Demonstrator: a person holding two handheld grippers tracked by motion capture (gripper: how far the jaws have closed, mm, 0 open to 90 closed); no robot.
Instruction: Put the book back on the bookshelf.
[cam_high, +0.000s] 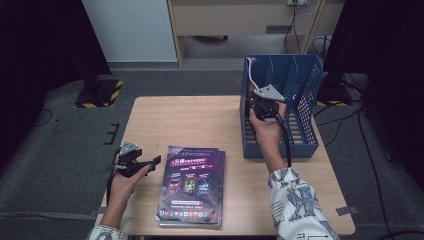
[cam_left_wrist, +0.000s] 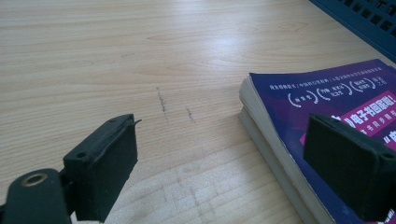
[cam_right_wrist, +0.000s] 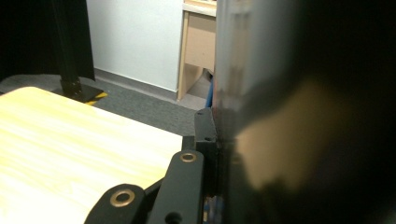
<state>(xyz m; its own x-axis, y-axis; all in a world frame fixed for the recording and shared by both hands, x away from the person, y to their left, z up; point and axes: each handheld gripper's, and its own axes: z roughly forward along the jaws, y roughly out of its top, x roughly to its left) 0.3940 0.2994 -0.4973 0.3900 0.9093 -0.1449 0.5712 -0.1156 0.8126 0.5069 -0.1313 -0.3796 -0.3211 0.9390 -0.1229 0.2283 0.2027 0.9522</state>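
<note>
Standing blue slotted file rack (cam_high: 300, 100)

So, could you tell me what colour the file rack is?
Blue; the file rack shows best in the high view.

Beyond your wooden table (cam_high: 200, 120) you see grey carpet (cam_high: 60, 165), a pale wall panel (cam_high: 130, 30) upper left and a wooden cabinet (cam_high: 235, 20) top centre.
</note>
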